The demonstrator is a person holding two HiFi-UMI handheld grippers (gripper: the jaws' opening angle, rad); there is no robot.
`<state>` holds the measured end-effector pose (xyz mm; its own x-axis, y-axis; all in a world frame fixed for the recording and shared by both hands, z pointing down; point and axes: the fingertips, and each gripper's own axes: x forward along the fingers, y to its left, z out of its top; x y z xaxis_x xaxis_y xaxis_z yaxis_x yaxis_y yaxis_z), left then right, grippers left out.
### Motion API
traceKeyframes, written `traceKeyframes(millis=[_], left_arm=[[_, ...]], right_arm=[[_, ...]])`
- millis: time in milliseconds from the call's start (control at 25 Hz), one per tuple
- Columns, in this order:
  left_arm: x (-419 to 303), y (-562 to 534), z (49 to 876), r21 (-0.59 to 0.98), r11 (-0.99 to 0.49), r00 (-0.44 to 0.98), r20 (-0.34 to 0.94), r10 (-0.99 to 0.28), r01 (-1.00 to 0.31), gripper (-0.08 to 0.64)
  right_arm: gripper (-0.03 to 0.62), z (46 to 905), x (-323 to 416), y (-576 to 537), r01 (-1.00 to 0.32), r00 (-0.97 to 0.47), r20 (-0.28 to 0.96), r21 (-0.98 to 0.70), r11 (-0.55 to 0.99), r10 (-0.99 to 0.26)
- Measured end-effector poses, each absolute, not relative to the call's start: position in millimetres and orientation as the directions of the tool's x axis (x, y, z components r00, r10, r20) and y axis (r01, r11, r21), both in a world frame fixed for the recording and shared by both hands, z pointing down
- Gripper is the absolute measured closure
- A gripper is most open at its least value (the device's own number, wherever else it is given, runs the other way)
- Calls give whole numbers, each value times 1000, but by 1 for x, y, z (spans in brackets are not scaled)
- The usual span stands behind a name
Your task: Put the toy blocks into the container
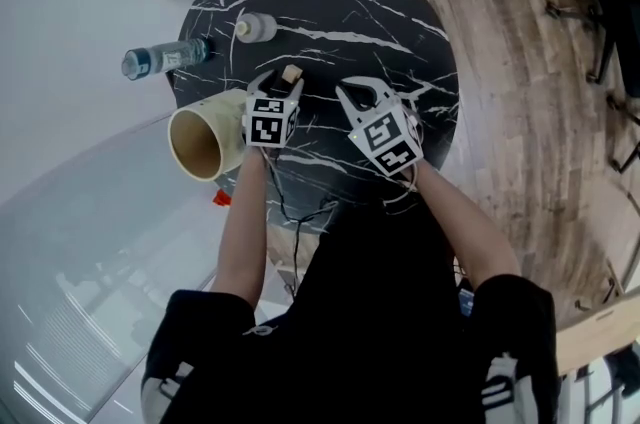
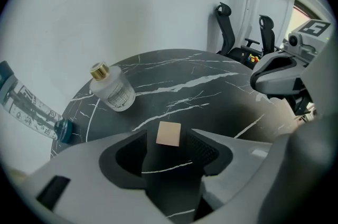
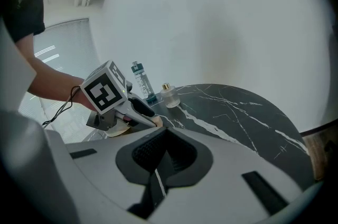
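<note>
Left gripper view: the toy block [image 2: 168,134] lies on the table [image 2: 211,91] between the tips of your left gripper's [image 1: 277,86] wide-spread fingers; closing off-centre could knock it aside; the container [image 1: 203,144] lies left of those fingers; your right gripper [image 3: 159,136] is closed, empty.

No print is legible (the water bottle's label [image 2: 27,104] blurs).

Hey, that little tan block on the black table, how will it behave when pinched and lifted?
The block looks small, solid and flat-faced: probably rigid and light. Lying flat on the table, it shouldn't roll. The polished top might let it slide if a jaw nudges it.
</note>
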<state>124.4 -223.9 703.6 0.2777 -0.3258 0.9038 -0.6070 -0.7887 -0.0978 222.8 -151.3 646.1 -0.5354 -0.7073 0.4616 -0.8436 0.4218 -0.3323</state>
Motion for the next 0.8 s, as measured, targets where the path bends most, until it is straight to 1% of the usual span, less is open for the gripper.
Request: traceKeyframes(millis=[240, 320, 360, 440, 800], left_arm=[[128, -228, 719, -103, -804, 260, 916, -306, -585, 345], [133, -225, 718, -97, -816, 263, 920, -292, -570, 374], [134, -223, 718, -93, -818, 265, 920, -289, -567, 414], [136, -219, 716, -85, -817, 277, 916, -289, -570, 414], [137, -209, 679, -90, -769, 348, 854, -387, -633, 416]], right_arm=[[595, 649, 231, -153, -848, -528, 467, -332, 412, -709], [595, 649, 232, -154, -850, -525, 466, -335, 407, -712], [595, 649, 232, -154, -850, -524, 467, -336, 405, -712], [595, 650, 232, -153, -851, -522, 469, -335, 404, -712], [595, 635, 221, -152, -854, -518, 453, -328, 405, -726]])
